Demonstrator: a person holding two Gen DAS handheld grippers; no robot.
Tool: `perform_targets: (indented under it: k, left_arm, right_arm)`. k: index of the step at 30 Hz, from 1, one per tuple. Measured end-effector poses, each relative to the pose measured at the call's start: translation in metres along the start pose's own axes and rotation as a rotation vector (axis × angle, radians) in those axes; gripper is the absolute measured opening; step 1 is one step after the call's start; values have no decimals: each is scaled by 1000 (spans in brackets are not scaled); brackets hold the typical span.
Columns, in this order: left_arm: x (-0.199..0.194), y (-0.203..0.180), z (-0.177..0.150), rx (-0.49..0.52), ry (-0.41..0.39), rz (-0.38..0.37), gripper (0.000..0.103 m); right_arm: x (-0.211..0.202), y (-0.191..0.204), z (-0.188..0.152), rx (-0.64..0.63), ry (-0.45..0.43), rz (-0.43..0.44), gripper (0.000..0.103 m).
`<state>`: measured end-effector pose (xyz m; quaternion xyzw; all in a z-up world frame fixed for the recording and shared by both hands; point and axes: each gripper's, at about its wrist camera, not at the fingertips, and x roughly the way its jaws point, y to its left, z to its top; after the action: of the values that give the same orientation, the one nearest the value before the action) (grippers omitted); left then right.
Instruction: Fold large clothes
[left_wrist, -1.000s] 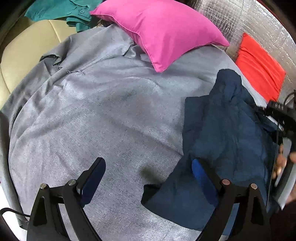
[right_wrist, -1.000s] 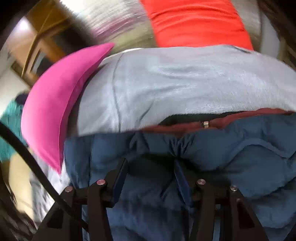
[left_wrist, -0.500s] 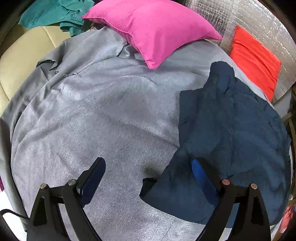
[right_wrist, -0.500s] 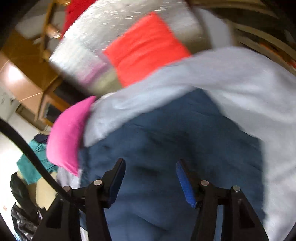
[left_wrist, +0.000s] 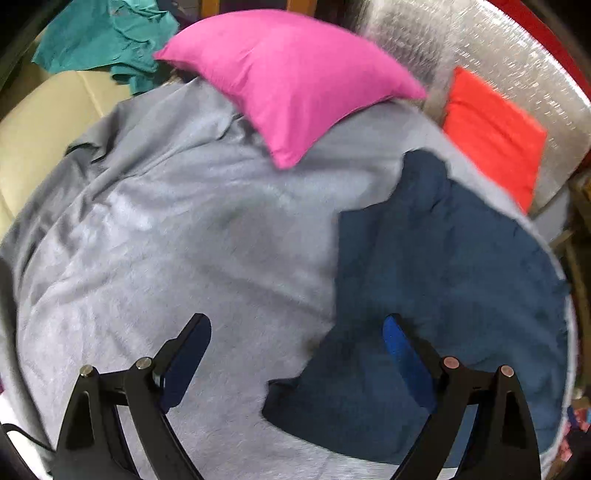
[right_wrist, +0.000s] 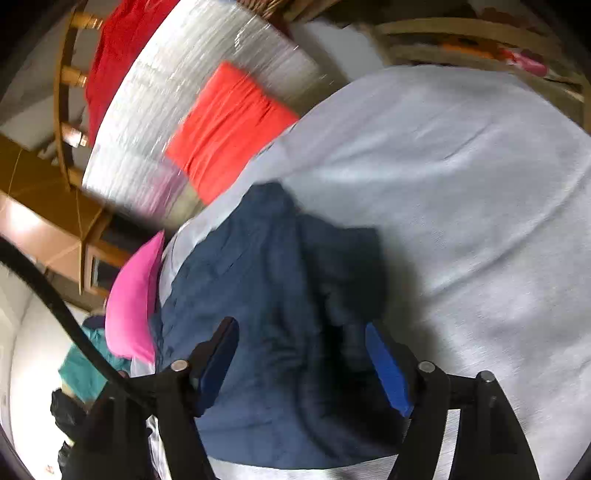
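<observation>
A dark blue padded jacket (left_wrist: 443, 266) lies crumpled on the grey bed cover (left_wrist: 184, 236), at the right of the left wrist view. My left gripper (left_wrist: 295, 343) hovers open above the jacket's near left corner, its right finger over blue cloth, its left finger over bare cover. In the right wrist view the same jacket (right_wrist: 273, 295) fills the lower middle. My right gripper (right_wrist: 299, 350) hangs above it with its jaws opening, pads apart and pressing on nothing.
A pink pillow (left_wrist: 291, 77) rests at the far side of the cover, and an orange cushion (left_wrist: 495, 129) leans on a silver quilted panel (left_wrist: 517, 48). Teal clothes (left_wrist: 103, 40) lie on a beige seat (left_wrist: 44, 125). Wooden furniture (right_wrist: 70, 85) stands behind the bed.
My right gripper let go of the jacket's edge, swung away across the bed and widened its jaws. It also left the left wrist view. The left gripper stayed over the jacket's corner.
</observation>
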<state>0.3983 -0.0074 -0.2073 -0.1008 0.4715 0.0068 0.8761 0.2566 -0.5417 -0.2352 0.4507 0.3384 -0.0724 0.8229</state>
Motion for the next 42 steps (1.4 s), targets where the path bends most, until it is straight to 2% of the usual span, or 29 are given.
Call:
perform_targets:
  k: [2, 6, 12, 15, 17, 20, 23, 27, 29, 32, 34, 35, 38, 40, 42]
  left_arm:
    - [2, -5, 2, 26, 15, -81, 94]
    - [15, -10, 1, 58, 80, -165, 94]
    - [43, 0, 1, -3, 181, -256, 94]
    - [56, 4, 1, -46, 224, -299, 94]
    - [61, 4, 1, -76, 244, -347, 94]
    - [69, -3, -1, -79, 292, -427, 94]
    - [71, -11, -2, -49, 291, -412, 94]
    - [73, -14, -3, -78, 302, -455, 94]
    - [73, -16, -4, -84, 301, -473, 94]
    - [73, -16, -2, -117, 285, -493, 92]
    - [69, -16, -3, -113, 269, -469, 81]
    - [69, -17, -4, -109, 264, -456, 80]
    - [75, -18, -5, -106, 260, -425, 80]
    - [82, -21, -8, -114, 267, -406, 86]
    - [87, -26, -7, -111, 264, -413, 87]
  right_arm:
    - [1, -13, 3, 31, 20, -12, 75]
    - [19, -30, 7, 79, 97, -7, 75]
    - [53, -44, 6, 118, 199, 47, 77]
    - [76, -51, 0, 159, 274, 109, 81]
    - [80, -45, -3, 133, 270, 140, 87]
    - [88, -37, -7, 129, 293, 218, 88]
    - [93, -28, -11, 85, 276, 219, 89]
    - [96, -13, -18, 63, 266, 224, 87]
    - [99, -2, -23, 44, 271, 210, 78]
    - [102, 13, -28, -12, 249, 145, 67]
    - [102, 14, -29, -6, 235, 128, 62]
    - [102, 15, -29, -6, 231, 123, 60]
    - [107, 21, -31, -8, 230, 106, 60]
    - [108, 18, -32, 0, 230, 106, 60]
    - [110, 17, -31, 6, 230, 108, 60]
